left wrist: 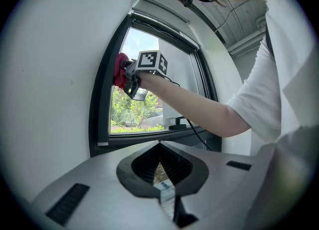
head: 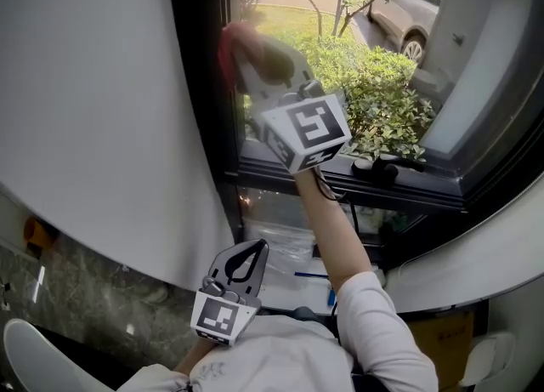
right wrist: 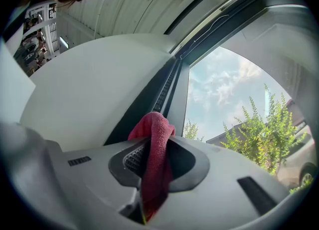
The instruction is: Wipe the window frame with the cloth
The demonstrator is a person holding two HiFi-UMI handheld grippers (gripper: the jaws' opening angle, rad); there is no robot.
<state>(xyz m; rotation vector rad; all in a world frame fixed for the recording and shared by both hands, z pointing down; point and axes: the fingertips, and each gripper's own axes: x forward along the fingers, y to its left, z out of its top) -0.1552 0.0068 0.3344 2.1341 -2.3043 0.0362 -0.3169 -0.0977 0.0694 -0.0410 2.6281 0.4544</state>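
We press the red cloth (right wrist: 155, 159), pinched in the fingers of our right gripper (right wrist: 153, 126), against the window frame (right wrist: 164, 87), while the fingers of our left gripper (left wrist: 160, 148) sit closed and empty.

Head view looks down; all share window frame (head: 200, 59) (left wrist: 99, 99) (right wrist: 169, 82).

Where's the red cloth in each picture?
Head view: cloth upper left, blurry, at the window frame.
Left gripper view: cloth left of middle, on the frame's left side.
Right gripper view: cloth bottom middle, in the right hand-held gripper.
Shared landmark: the dark window frame.
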